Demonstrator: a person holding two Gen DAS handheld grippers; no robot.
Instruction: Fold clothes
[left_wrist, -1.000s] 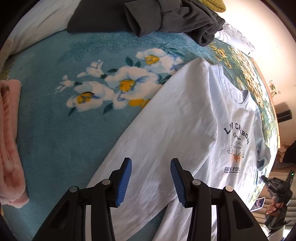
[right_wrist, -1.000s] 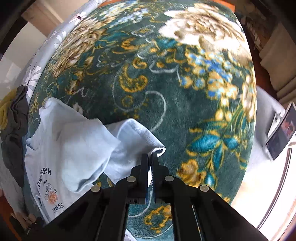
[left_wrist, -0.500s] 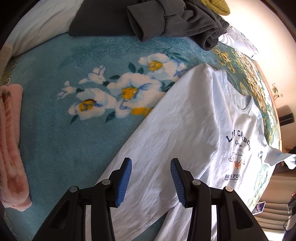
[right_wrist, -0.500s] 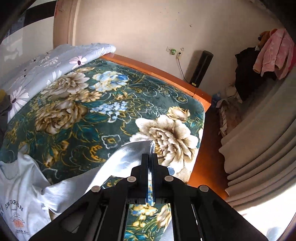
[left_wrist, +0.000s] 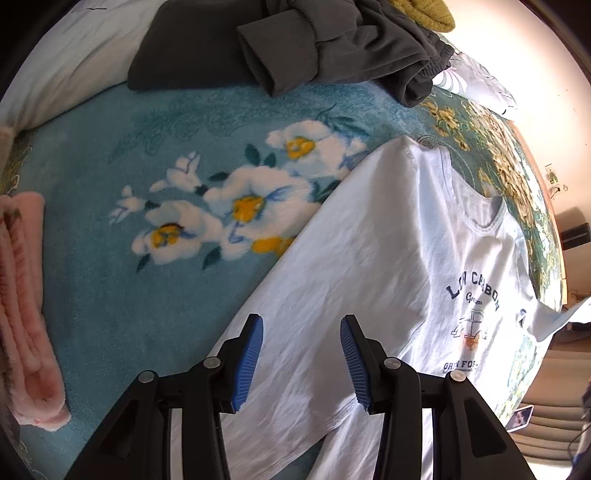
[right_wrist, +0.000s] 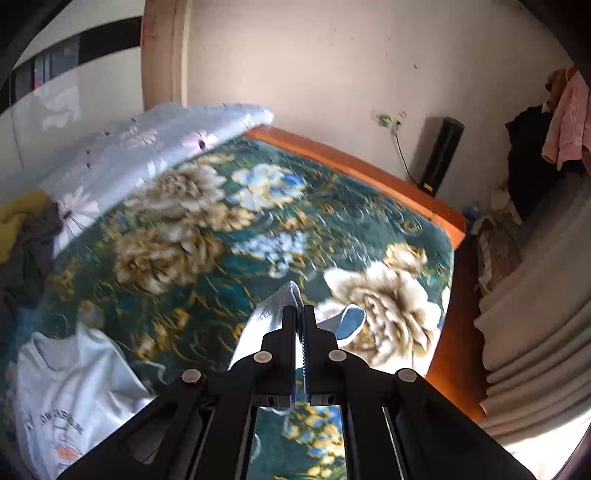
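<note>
A pale blue T-shirt (left_wrist: 388, 258) with a dark "LOW CARBON" print lies face up on the bed. Its left side is folded over onto the body. My left gripper (left_wrist: 301, 358) is open and empty, hovering over the shirt's lower folded part near the hem. My right gripper (right_wrist: 300, 317) is shut on the shirt's right sleeve (right_wrist: 266, 321) and holds it lifted and stretched above the dark green blanket. The shirt's body shows at the lower left of the right wrist view (right_wrist: 66, 387).
A teal floral blanket (left_wrist: 147, 166) and a dark green floral blanket (right_wrist: 221, 240) cover the bed. Dark grey clothes (left_wrist: 295, 40) lie at the head. A pink towel (left_wrist: 26, 314) lies at the left. The bed's orange edge (right_wrist: 424, 206) and curtains (right_wrist: 535, 332) are to the right.
My right gripper has lifted the sleeve up and outward, pulling it taut off the blanket. My left gripper has stayed open over the shirt's lower part.
</note>
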